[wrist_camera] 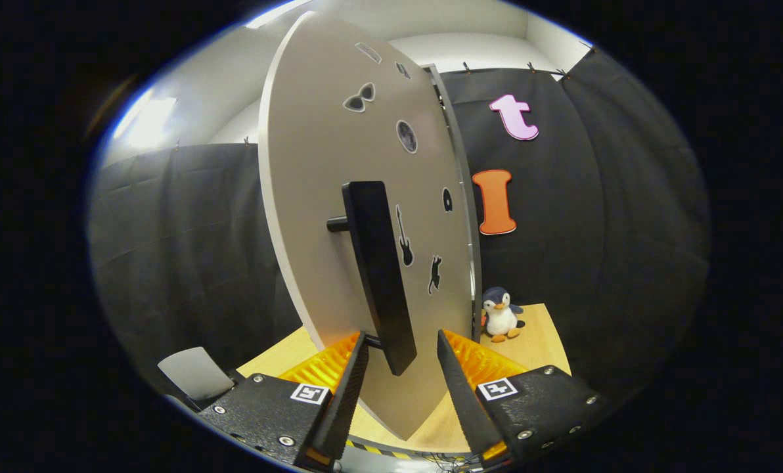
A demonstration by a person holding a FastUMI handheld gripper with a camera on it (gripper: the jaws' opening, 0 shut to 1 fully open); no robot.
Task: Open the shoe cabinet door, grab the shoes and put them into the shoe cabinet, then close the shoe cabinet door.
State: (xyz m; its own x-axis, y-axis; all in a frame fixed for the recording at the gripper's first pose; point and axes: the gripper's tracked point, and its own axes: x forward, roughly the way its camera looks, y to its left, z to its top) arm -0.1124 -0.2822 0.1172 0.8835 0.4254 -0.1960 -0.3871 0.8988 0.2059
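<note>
Straddling the door handle (380, 276) with the gripper (401, 368) open, fingers not touching it. Standing ajar beside a toy penguin (502, 314): cabinet door (313, 197).

The gripper view is riding on the gripper (401, 341), looking forward along its spread fingers from low and very close at the cabinet door (339, 197), whose black handle (378, 276) is hanging between them; it is tilting upward, taking in the wooden table (536, 335), a penguin toy (500, 314) and ceiling
</note>
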